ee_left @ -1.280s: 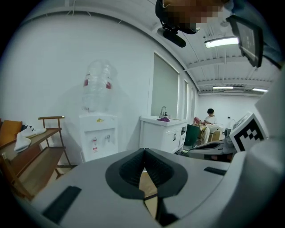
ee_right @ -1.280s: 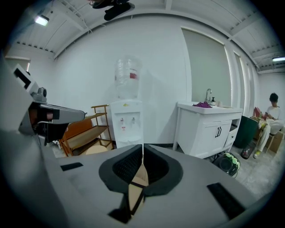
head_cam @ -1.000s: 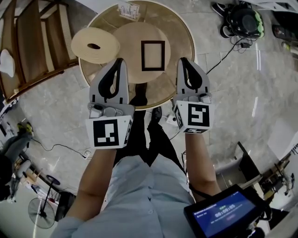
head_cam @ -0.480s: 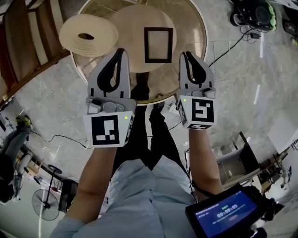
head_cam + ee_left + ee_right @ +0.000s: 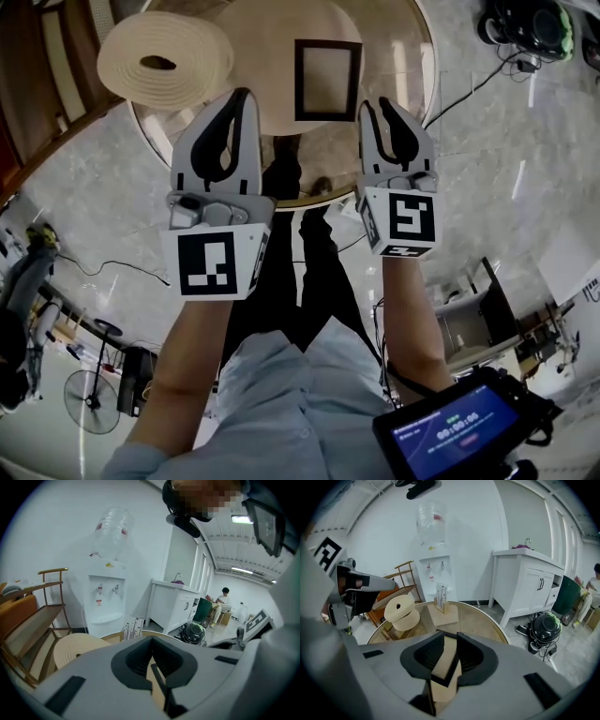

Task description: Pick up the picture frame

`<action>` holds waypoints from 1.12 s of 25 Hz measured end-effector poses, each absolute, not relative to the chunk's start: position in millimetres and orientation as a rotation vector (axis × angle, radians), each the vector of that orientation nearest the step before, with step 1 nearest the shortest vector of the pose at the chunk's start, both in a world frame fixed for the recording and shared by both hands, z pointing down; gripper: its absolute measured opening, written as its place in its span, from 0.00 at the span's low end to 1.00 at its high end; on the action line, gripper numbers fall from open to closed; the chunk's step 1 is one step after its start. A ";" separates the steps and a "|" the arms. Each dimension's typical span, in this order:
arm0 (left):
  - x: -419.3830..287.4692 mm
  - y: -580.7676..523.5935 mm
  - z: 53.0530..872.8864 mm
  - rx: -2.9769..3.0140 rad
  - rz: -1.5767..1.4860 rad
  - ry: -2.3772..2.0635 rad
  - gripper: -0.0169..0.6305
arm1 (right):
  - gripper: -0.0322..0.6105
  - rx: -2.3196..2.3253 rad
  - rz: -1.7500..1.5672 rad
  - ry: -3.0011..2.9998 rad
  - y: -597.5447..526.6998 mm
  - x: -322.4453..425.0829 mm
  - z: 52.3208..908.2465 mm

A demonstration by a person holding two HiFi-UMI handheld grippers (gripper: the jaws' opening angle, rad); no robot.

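Observation:
The picture frame [image 5: 327,80] is dark and rectangular and lies flat on a round wooden board [image 5: 262,47] on the round glass table [image 5: 412,66]. Both grippers hover just short of the table's near edge. My left gripper [image 5: 239,97] is to the frame's lower left, with its jaw tips together and nothing held. My right gripper [image 5: 375,104] is to the frame's lower right. Its jaws are opening, with a narrow gap and nothing between them. In the right gripper view, a corner of the frame [image 5: 449,668] shows through that gap, lower down on the table.
A cream coiled roll [image 5: 164,58] sits on the table's left side. A card holder [image 5: 442,597] stands at the far edge. A wooden chair [image 5: 37,66] is on the left. A black-and-green appliance [image 5: 525,28] with cables lies on the floor at right. A tablet [image 5: 450,431] hangs at the person's waist.
Both grippers have come down closer to the table, and the frame now sits nearer their tips. The right gripper's jaws have parted. The left jaws stay together.

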State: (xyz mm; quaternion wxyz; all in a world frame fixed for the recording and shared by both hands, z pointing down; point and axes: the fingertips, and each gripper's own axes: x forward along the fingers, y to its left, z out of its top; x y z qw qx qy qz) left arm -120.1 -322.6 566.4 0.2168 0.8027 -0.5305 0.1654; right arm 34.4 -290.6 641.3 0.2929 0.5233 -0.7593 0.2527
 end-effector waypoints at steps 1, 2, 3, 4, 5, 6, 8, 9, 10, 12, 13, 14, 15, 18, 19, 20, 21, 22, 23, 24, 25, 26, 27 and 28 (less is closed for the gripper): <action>-119.6 -323.2 569.2 2.215 0.447 -1.472 0.04 | 0.20 1.389 0.679 -2.020 -289.9 34.4 645.4; -119.2 -323.2 572.7 2.200 0.442 -1.471 0.04 | 0.21 1.385 0.682 -2.023 -289.6 34.3 649.7; -118.9 -323.2 576.3 2.189 0.442 -1.469 0.04 | 0.21 1.382 0.684 -2.025 -289.7 34.1 653.7; -118.9 -323.4 580.0 2.183 0.444 -1.465 0.04 | 0.22 1.379 0.688 -2.024 -290.2 34.2 657.8; -119.3 -324.0 584.3 2.179 0.449 -1.461 0.04 | 0.22 1.378 0.693 -2.020 -291.1 34.5 662.2; -120.2 -324.5 589.2 2.178 0.458 -1.457 0.04 | 0.23 1.378 0.699 -2.015 -291.9 35.1 666.9; -123.2 -324.5 599.1 2.185 0.484 -1.450 0.04 | 0.23 1.378 0.714 -2.005 -292.4 36.4 676.6; -124.6 -324.4 603.1 2.185 0.492 -1.449 0.04 | 0.23 1.377 0.719 -2.003 -292.0 36.7 681.1; -125.3 -324.7 605.9 2.177 0.492 -1.450 0.04 | 0.23 1.374 0.724 -2.001 -291.7 36.6 685.3; -125.8 -325.6 609.4 2.166 0.488 -1.451 0.04 | 0.24 1.368 0.730 -1.997 -291.2 36.2 692.6; -126.2 -325.3 610.9 2.174 0.494 -1.448 0.04 | 0.25 1.365 0.732 -1.994 -290.8 36.0 695.8; -126.4 -324.7 612.6 2.181 0.500 -1.444 0.04 | 0.25 1.363 0.735 -1.990 -290.0 35.6 698.9; -126.6 -323.9 614.6 2.183 0.502 -1.441 0.04 | 0.26 1.362 0.739 -1.987 -289.0 35.2 702.1; -125.3 -322.6 622.4 2.147 0.483 -1.443 0.04 | 0.26 1.357 0.753 -1.972 -286.4 35.7 713.2; -124.3 -322.4 625.1 2.135 0.475 -1.444 0.04 | 0.26 1.356 0.758 -1.967 -285.8 37.0 717.2; -123.5 -322.1 627.8 2.128 0.473 -1.444 0.04 | 0.26 1.356 0.765 -1.962 -285.2 38.5 721.4; -122.8 -321.9 630.6 2.125 0.475 -1.442 0.04 | 0.26 1.354 0.771 -1.958 -284.9 39.7 725.6; -122.2 -321.7 633.4 2.125 0.478 -1.440 0.04 | 0.26 1.350 0.777 -1.956 -284.8 40.3 729.7; -121.9 -321.7 636.3 2.124 0.483 -1.437 0.04 | 0.26 1.346 0.780 -1.954 -284.9 40.5 733.6; -121.7 -321.6 638.9 2.121 0.488 -1.435 0.04 | 0.26 1.341 0.783 -1.952 -285.2 40.3 737.1; -121.7 -321.6 641.2 2.118 0.491 -1.434 0.04 | 0.26 1.338 0.786 -1.949 -285.5 40.1 740.2; -121.7 -321.7 642.8 2.114 0.492 -1.434 0.04 | 0.26 1.336 0.790 -1.945 -285.8 40.1 743.0; -121.7 -321.6 644.2 2.111 0.494 -1.434 0.04 | 0.26 1.335 0.794 -1.942 -285.9 40.2 745.5; -121.7 -321.3 645.3 2.109 0.496 -1.433 0.04 | 0.27 1.333 0.798 -1.939 -285.9 40.2 747.9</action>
